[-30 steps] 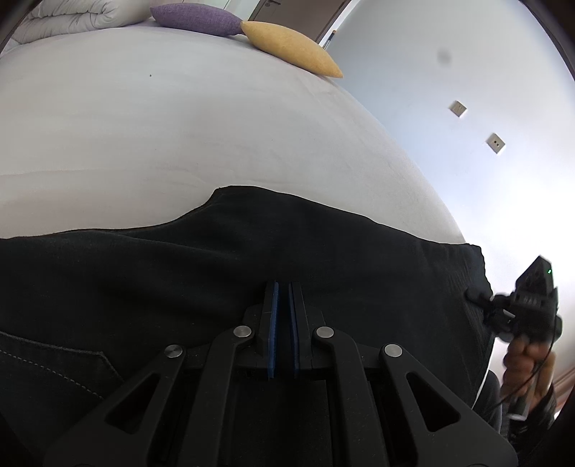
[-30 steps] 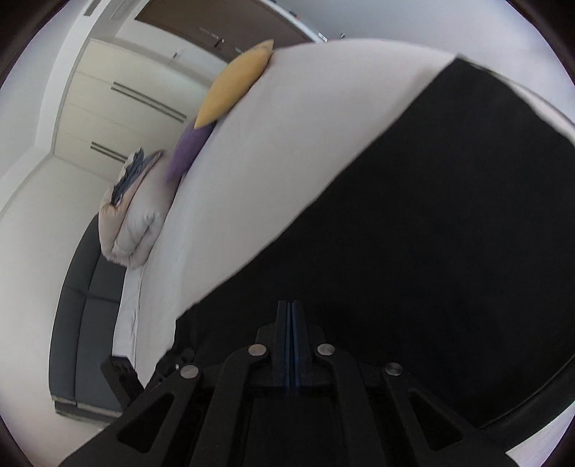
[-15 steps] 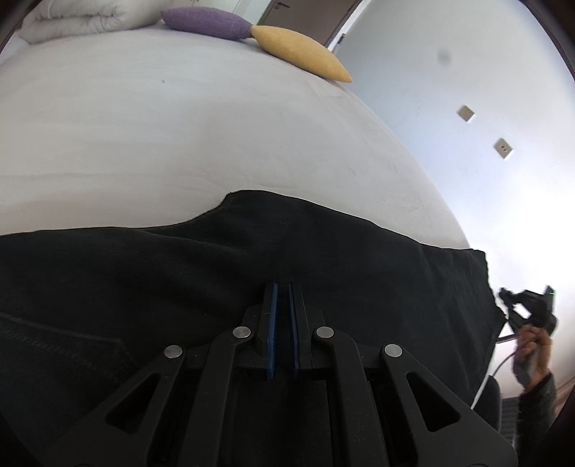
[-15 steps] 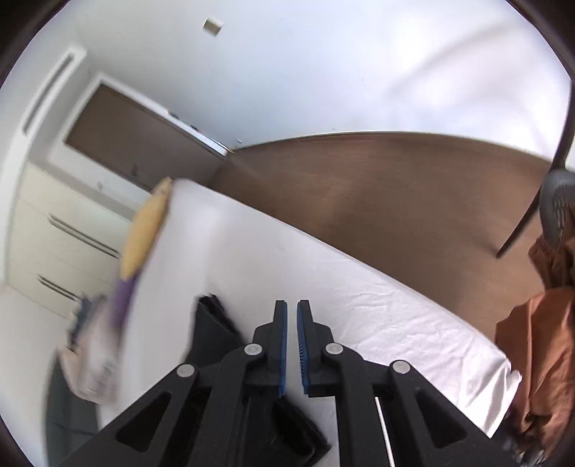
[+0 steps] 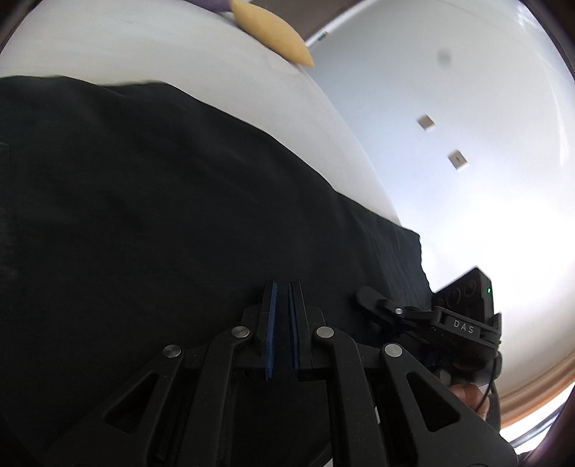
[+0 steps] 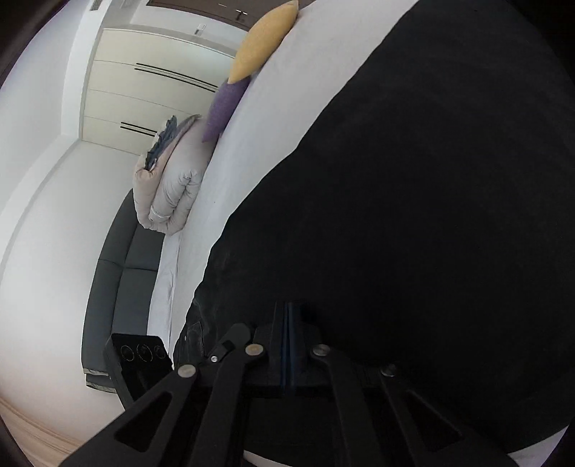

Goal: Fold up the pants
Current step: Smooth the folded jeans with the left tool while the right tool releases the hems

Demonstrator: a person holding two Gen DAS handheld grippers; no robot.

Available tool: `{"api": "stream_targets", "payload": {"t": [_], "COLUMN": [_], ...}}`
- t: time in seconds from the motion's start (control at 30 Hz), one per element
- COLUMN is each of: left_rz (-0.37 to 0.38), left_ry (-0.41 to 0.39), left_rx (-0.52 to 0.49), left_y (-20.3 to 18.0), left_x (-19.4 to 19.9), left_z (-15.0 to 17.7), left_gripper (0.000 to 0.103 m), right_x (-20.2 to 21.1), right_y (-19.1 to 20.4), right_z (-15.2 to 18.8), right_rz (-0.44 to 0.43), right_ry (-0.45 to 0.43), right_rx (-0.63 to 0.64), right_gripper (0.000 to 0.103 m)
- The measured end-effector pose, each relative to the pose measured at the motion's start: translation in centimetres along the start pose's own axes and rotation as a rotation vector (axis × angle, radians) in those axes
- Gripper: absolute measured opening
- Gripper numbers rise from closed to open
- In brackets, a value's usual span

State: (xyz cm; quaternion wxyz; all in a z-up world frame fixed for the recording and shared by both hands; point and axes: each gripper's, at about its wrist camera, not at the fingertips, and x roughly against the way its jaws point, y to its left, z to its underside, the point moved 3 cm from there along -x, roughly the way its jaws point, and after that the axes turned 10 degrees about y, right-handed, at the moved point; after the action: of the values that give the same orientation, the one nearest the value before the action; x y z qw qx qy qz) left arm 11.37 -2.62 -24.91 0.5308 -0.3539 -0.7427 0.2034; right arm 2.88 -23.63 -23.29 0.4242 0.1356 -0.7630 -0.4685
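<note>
Black pants (image 5: 161, 201) lie spread on a white bed (image 5: 151, 46) and fill most of both views (image 6: 413, 186). My left gripper (image 5: 282, 291) is nearly shut with the dark fabric between its blue pads, at the near edge of the pants. My right gripper (image 6: 287, 309) is shut on the pants edge too. The right gripper also shows in the left wrist view (image 5: 370, 298), just right of the left one, its finger on the fabric. The left gripper's body shows in the right wrist view (image 6: 140, 359).
A yellow pillow (image 5: 273, 32) and a purple pillow (image 6: 222, 107) lie at the far end of the bed. A folded white duvet (image 6: 169, 190) lies beside them. A dark sofa (image 6: 118, 283) and white wardrobe (image 6: 151, 89) stand beyond the bed.
The right gripper, open and off the pants half a second ago, has come back and shut on the edge beside the left gripper. The left gripper has tilted and moved toward it.
</note>
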Motion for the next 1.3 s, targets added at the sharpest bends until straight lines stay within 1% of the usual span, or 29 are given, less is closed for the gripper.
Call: {"api": "stream_targets", "payload": {"t": [0.07,0.1,0.13,0.2,0.23,0.27,0.3,0.33,0.37,0.4,0.47,0.53,0.57,0.6,0.63,0.67,0.7,0.73,0.77,0.8,0.87,0.9,0.93,1.03,1.1,1.2,1.3], "left_rz": [-0.023,-0.028,-0.036,-0.058,-0.071,-0.061,-0.075,-0.102,-0.091,-0.087,-0.115,-0.115,-0.131,-0.143,-0.157,-0.169,-0.184,-0.2,-0.208,-0.208,-0.211,-0.205,-0.195,-0.17,-0.162,-0.163,-0.169], "left_ry": [-0.025,-0.035,-0.052,-0.081,-0.093,-0.105,-0.121,-0.133,-0.147,-0.159,-0.17,-0.177,-0.186,-0.194,-0.21,-0.229,-0.246,-0.26,-0.272,-0.281,-0.291,-0.289,-0.281,-0.213,-0.163,-0.128,-0.08], "left_rx": [0.026,0.043,0.068,0.092,0.1,0.107,0.113,0.119,0.126,0.125,0.109,0.106,0.102,0.097,0.093,0.089,0.084,0.08,0.07,0.057,0.034,0.028,0.026,0.023,0.014,-0.022,-0.004], "left_y": [1.9,2.9,4.3,6.3,7.5,8.9,9.8,10.7,11.8,12.4,13.5,14.1,14.2,14.1,14.0,13.8,13.7,13.4,12.8,12.0,10.0,9.1,8.3,5.1,3.8,1.9,2.3], "left_x": [1.9,2.8,4.1,6.3,7.4,8.8,9.7,10.6,11.8,12.6,14.1,15.0,15.6,16.0,16.6,17.3,18.1,18.7,19.1,19.2,18.4,17.7,16.8,12.1,9.6,6.8,4.8], "left_z": [-0.2,-0.2,-0.1,0.0,0.2,0.3,0.3,0.4,0.7,0.9,0.9,1.1,1.2,1.4,1.5,1.7,2.1,2.2,2.2,2.2,2.2,2.1,2.1,1.7,1.6,1.7,2.1], "left_gripper": [0.006,0.006,0.006,0.006,0.006,0.006,0.006,0.006,0.006,0.006,0.006,0.006,0.006,0.006,0.006,0.006,0.006,0.006,0.006,0.006,0.006,0.006,0.007,0.007,0.007,0.007,0.007], "right_x": [2.2,3.3,5.9,9.4,10.3,12.1,13.8,15.1,16.4,17.6,19.3,21.6,22.8,24.4,25.2,26.5,27.3,27.2,27.7,27.0,25.8,26.8,26.6,24.2,22.7,22.3,22.6], "right_y": [-1.4,-2.3,-3.9,-6.0,-6.9,-8.1,-9.0,-9.6,-10.1,-10.8,-11.3,-11.6,-12.0,-12.8,-12.6,-12.8,-12.5,-11.7,-11.5,-10.4,-9.5,-9.9,-10.1,-9.5,-10.0,-10.7,-10.7], "right_z": [-0.9,-1.4,-1.0,-1.8,-2.6,-3.2,-3.6,-3.9,-4.1,-4.4,-5.0,-4.9,-4.7,-4.4,-3.7,-3.2,-2.5,-1.8,-1.2,-0.7,0.1,2.1,2.9,2.5,2.2,2.4,2.4], "right_rz": [0.048,0.05,0.058,0.104,0.109,0.102,0.118,0.137,0.154,0.151,0.162,0.243,0.257,0.241,0.239,0.254,0.271,0.265,0.25,0.237,0.218,0.208,0.193,0.157,0.184,0.154,0.124], "right_ry": [-0.065,-0.095,-0.132,-0.216,-0.252,-0.291,-0.325,-0.357,-0.39,-0.417,-0.449,-0.497,-0.517,-0.551,-0.577,-0.599,-0.613,-0.617,-0.615,-0.602,-0.575,-0.561,-0.543,-0.496,-0.463,-0.482,-0.486], "right_rx": [-0.009,-0.034,-0.057,-0.083,-0.097,-0.118,-0.129,-0.131,-0.133,-0.14,-0.137,-0.142,-0.172,-0.212,-0.23,-0.24,-0.245,-0.244,-0.241,-0.232,-0.227,-0.233,-0.244,-0.265,-0.282,-0.312,-0.319], "right_gripper": [0.0,0.0,0.0,0.0,0.0,0.0,0.0,0.0,0.0,0.0,0.0,0.002,0.007,0.015,0.024,0.031,0.046,0.056,0.057,0.058,0.058,0.058,0.058,0.058,0.058,0.058,0.058]}}
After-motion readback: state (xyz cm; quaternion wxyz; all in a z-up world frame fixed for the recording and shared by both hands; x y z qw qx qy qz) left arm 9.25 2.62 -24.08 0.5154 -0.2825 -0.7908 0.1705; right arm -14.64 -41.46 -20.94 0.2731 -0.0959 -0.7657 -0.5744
